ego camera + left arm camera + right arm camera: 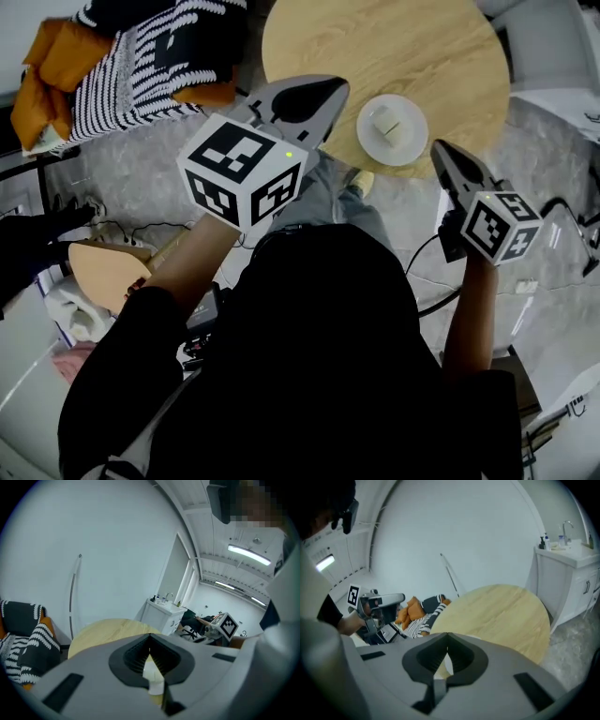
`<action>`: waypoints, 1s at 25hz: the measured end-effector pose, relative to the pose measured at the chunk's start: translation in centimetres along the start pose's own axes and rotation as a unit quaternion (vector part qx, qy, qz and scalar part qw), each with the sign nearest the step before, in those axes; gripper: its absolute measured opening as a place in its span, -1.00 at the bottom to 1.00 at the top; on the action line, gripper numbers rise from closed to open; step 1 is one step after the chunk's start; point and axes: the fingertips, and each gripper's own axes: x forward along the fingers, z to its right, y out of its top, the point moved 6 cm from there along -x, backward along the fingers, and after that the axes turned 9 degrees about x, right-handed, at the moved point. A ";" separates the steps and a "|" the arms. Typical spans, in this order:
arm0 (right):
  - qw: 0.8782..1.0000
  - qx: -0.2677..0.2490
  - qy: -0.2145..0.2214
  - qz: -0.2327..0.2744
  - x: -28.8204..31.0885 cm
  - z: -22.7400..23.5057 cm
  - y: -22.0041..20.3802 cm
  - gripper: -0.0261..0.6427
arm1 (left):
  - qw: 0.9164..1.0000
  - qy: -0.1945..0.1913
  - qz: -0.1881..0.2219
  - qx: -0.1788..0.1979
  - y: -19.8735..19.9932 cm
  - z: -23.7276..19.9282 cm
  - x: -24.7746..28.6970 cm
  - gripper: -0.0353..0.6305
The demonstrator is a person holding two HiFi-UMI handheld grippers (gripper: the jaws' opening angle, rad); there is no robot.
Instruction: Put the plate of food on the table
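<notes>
A white plate [392, 129] with a pale block of food [386, 122] rests on the round wooden table [450, 56], close to its near edge. My left gripper [340, 89] hangs just left of the plate over the table's rim, jaws shut with nothing held. My right gripper [439, 148] is just off the table's edge, right of and below the plate, also shut and holding nothing. In the left gripper view the jaw tips [150, 635] meet, and a pale white bit shows behind them. In the right gripper view the tips [448, 634] meet in front of the table [501, 616].
A black-and-white striped throw with orange cushions [141, 56] lies left of the table. A white sink cabinet [567, 573] stands behind it. Cables [122, 230] and a tan wooden piece [103, 272] lie on the grey floor at left. The person's dark torso fills the lower head view.
</notes>
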 end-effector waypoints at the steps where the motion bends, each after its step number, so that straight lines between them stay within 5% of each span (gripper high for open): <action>1: 1.000 -0.006 0.009 0.021 -0.6 -0.9 0.9 -0.89 | 1.000 0.003 0.008 0.003 0.5 0.2 -0.6 -0.88; 12: 0.980 -0.043 0.034 0.192 -7.0 -8.3 5.6 -0.89 | 0.995 0.018 0.094 0.040 5.2 3.3 -5.0 -0.88; 25: 0.976 -0.040 0.027 0.210 -7.9 -7.2 5.7 -0.89 | 0.991 0.016 0.117 0.059 6.5 4.7 -4.5 -0.88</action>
